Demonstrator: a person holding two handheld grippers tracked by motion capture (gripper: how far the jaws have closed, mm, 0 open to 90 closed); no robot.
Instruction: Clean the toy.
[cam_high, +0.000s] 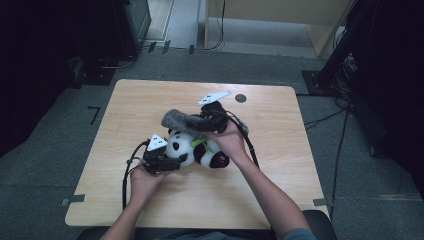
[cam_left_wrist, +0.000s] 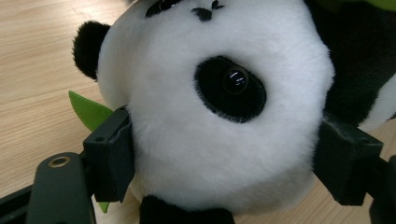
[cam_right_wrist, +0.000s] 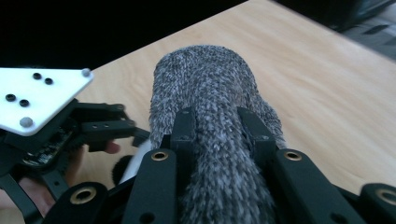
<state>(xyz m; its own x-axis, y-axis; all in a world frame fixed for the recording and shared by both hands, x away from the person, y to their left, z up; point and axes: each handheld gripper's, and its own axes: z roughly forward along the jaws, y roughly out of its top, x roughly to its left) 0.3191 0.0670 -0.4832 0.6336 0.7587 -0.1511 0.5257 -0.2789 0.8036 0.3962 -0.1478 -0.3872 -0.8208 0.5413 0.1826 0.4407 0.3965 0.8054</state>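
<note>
A plush panda (cam_high: 192, 148) lies near the middle of the table (cam_high: 270, 125), a little toward the person's side. The left gripper (cam_high: 172, 162) sits at the panda's left end, one jaw on each side of its head, and a felt leaf (cam_left_wrist: 88, 111) sticks out behind the jaw at the left of the left gripper view. Behind the panda, farther from the person, the right gripper (cam_high: 197, 121) holds a knitted sock (cam_high: 177, 120) between its jaws; the sock reaches leftward above the panda. A round mark (cam_high: 240, 98) lies on the table behind the right gripper, near the far edge.
</note>
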